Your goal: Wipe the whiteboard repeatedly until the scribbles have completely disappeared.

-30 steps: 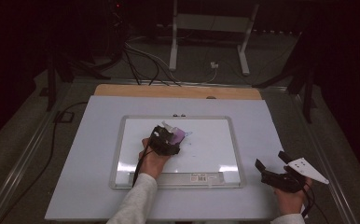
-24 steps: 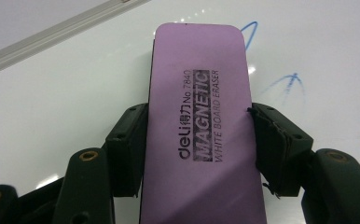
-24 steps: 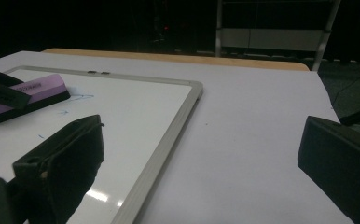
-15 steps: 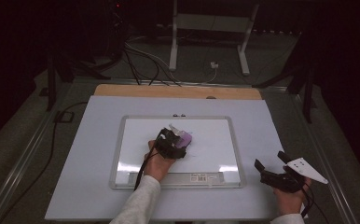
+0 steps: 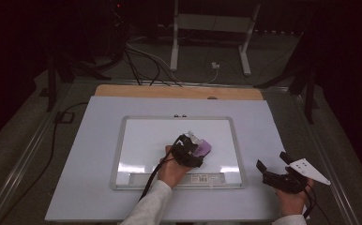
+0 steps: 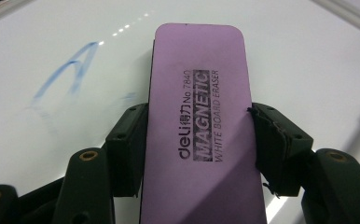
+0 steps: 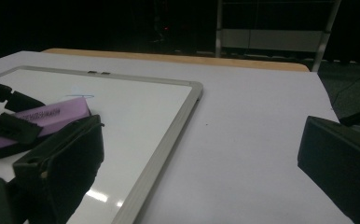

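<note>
- High view: the left gripper (image 5: pixel 194 149) rests on the whiteboard (image 5: pixel 137 140), a little right of the board's middle, with the purple eraser (image 5: pixel 201 148) clamped between its jaws and sticking out past them toward the board's far right. The left hand (image 5: pixel 172 168) covers the rear of the gripper, so the eraser's near end is hidden. The right gripper (image 5: pixel 274 171) sits off the board, over the bare white table (image 5: pixel 90 187) near its front right corner, well apart from the eraser; its jaws stand spread with nothing between them. The right hand (image 5: pixel 289 199) is cut off by the lower edge. A printed label on the board's bottom frame is too small to read.
- Left gripper view: the eraser (image 6: pixel 201 126) lies flat on the board (image 6: pixel 308 60), and both fingers (image 6: pixel 129 144) press on its long sides at about mid-length, partly closed to its width. Its near end runs out of frame. Left of it is a faint blue mark (image 6: pixel 68 72), smeared at its lower part.
- Right gripper view: the two jaws stand far apart and empty over the table (image 7: pixel 252 140). The board's frame (image 7: pixel 169 135) runs between them. At the far left the eraser (image 7: pixel 47 114) shows in the left gripper (image 7: pixel 10 114), partly hidden behind the near jaw.
</note>
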The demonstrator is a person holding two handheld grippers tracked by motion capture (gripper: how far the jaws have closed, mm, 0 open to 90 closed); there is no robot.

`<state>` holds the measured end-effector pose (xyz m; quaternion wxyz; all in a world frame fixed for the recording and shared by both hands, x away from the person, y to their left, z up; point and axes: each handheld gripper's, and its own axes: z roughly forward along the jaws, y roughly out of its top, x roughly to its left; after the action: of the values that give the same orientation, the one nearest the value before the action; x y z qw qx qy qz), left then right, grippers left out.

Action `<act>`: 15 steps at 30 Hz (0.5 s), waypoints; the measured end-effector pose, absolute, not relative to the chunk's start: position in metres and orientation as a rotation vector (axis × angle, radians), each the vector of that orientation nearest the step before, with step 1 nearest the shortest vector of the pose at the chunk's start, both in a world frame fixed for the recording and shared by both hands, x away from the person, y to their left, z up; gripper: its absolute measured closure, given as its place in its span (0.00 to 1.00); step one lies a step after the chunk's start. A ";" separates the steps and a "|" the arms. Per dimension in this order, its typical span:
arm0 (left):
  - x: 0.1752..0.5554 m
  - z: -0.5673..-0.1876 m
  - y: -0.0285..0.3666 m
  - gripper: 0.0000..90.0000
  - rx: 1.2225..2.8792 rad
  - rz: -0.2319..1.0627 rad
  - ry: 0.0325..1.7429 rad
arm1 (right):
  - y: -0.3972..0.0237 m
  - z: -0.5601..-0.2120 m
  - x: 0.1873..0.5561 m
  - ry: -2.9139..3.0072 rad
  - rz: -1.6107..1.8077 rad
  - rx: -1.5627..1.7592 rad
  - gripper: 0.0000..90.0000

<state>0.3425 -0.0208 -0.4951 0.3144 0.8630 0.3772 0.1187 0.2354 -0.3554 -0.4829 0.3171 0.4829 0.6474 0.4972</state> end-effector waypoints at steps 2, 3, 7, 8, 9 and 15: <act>0.348 -0.495 -0.014 0.47 2.266 0.342 1.037 | -0.356 -0.483 0.235 1.702 1.310 1.273 0.01; 0.350 -0.494 -0.010 0.47 2.260 0.362 1.062 | -0.356 -0.483 0.235 1.701 1.310 1.275 0.01; 0.361 -0.494 0.010 0.47 2.245 0.436 1.154 | -0.356 -0.483 0.235 1.700 1.310 1.277 0.01; 0.363 -0.494 0.015 0.47 2.235 0.440 1.179 | -0.356 -0.483 0.235 1.701 1.310 1.275 0.01; 0.365 -0.494 0.019 0.47 2.226 0.445 1.201 | -0.356 -0.483 0.235 1.702 1.309 1.274 0.01; 0.374 -0.494 0.037 0.47 2.185 0.474 1.288 | -0.356 -0.483 0.235 1.702 1.308 1.274 0.01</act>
<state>0.3743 0.0365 -0.4943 0.2770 0.8138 0.4795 0.1765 0.2351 -0.3557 -0.4831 0.3170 0.4840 0.6468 0.4970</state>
